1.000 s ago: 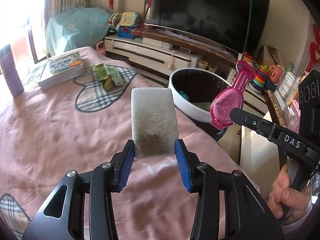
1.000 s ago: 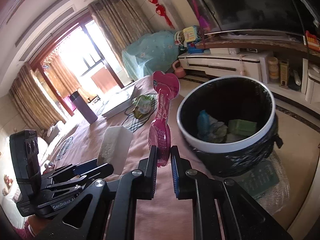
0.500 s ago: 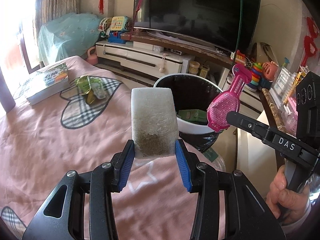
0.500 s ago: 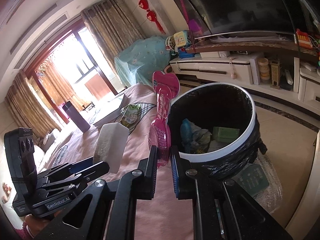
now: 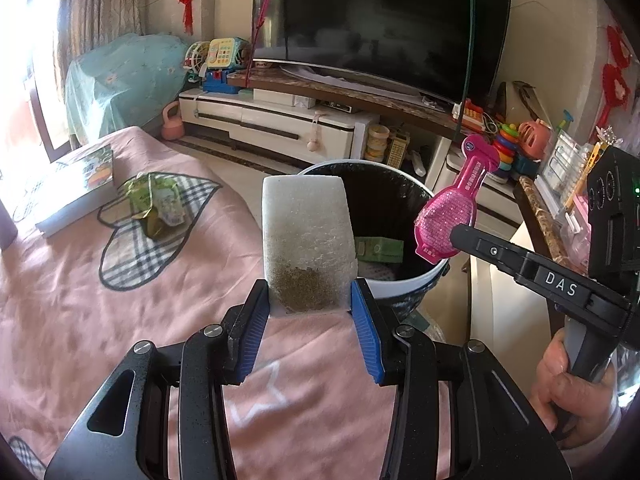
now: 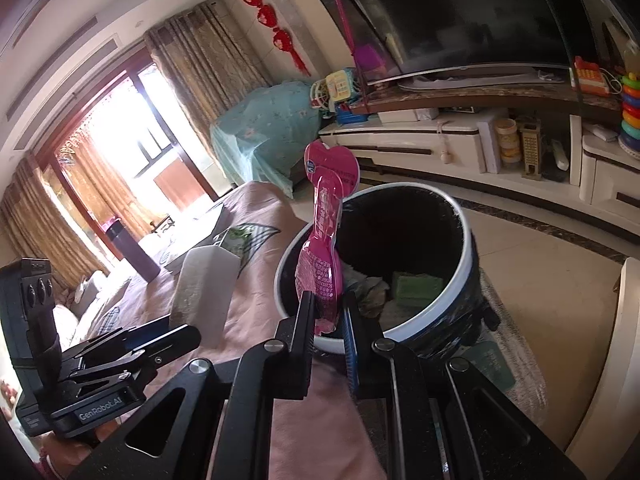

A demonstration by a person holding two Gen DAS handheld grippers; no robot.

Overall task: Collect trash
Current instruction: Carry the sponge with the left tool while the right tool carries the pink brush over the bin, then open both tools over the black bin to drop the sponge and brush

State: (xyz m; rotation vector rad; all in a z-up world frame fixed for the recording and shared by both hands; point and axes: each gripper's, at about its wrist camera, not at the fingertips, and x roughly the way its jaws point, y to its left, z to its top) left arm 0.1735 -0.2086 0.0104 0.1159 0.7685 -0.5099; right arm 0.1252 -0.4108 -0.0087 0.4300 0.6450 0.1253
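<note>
My left gripper [image 5: 310,312] is shut on a white sponge block [image 5: 306,236] with a brown stain near its base, held over the pink bedspread just short of the trash bin [image 5: 404,280]. The sponge block also shows in the right wrist view [image 6: 204,292]. My right gripper [image 6: 326,320] is shut on a pink hairbrush package [image 6: 322,256], held upright over the near rim of the bin [image 6: 448,316]. The pink package also shows in the left wrist view [image 5: 448,220]. The bin is black-lined with a white rim and holds a green box [image 6: 416,288] and crumpled paper.
A green snack wrapper [image 5: 154,208] and a book [image 5: 76,188] lie on the pink bedspread [image 5: 80,320] to the left. A dark purple flask [image 6: 132,252] stands further back. A TV stand [image 5: 288,124] with toys and a large TV are behind the bin.
Both grippers have moved toward the bin with their loads. The bin now sits closer and more centred, and the pink package is over its rim.
</note>
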